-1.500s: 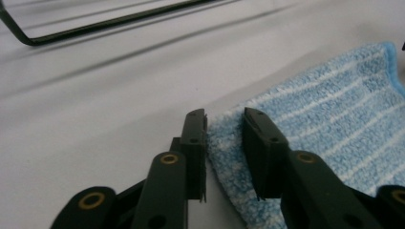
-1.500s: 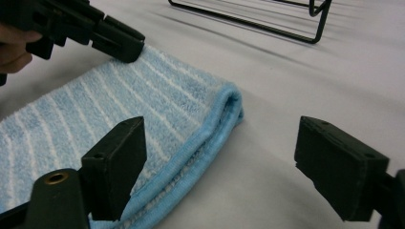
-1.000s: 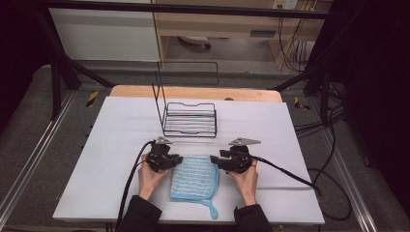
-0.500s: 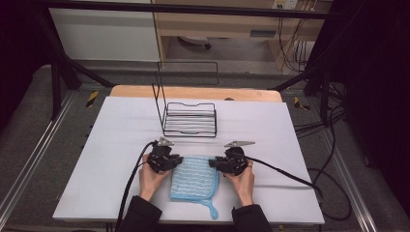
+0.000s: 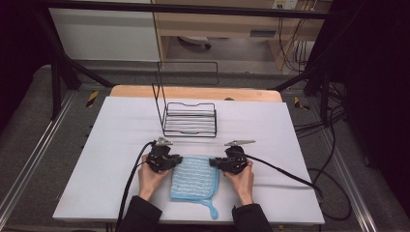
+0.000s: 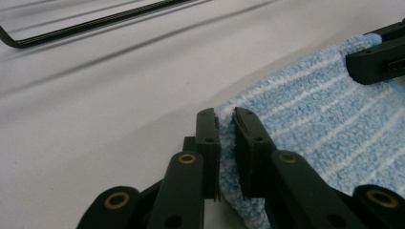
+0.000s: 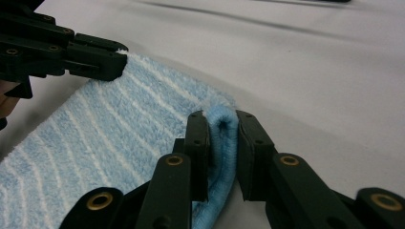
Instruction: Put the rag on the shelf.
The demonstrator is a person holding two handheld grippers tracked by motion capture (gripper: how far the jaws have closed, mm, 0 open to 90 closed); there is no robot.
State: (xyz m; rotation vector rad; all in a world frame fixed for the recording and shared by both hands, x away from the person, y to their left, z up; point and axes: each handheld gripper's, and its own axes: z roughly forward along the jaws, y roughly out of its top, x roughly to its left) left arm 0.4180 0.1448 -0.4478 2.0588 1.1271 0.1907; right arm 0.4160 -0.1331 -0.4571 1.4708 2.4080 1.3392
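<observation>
A light blue striped towel (image 5: 193, 181) with a hanging loop lies flat on the white table near the front edge. My left gripper (image 5: 177, 161) is shut on the towel's far left corner; its jaws have just been closing, and the terry edge (image 6: 226, 125) is pinched between them. My right gripper (image 5: 213, 163) is shut on the far right corner, its jaws having just closed on a bunched fold of the towel (image 7: 222, 143). Both grippers rest low on the table, pointing toward each other. In the right gripper view the left gripper (image 7: 114, 61) shows at upper left on the towel's other corner.
A black wire rack (image 5: 189, 118) with a tall upright frame stands behind the towel at mid-table. The white table (image 5: 300, 140) spreads to both sides. Cables trail off from both grippers, the right one (image 5: 285, 174) toward the table's right edge.
The right gripper's jaws have closed on the towel's far right corner, and its top plate has tilted slightly. Both hands stayed in place. The towel lies as before.
</observation>
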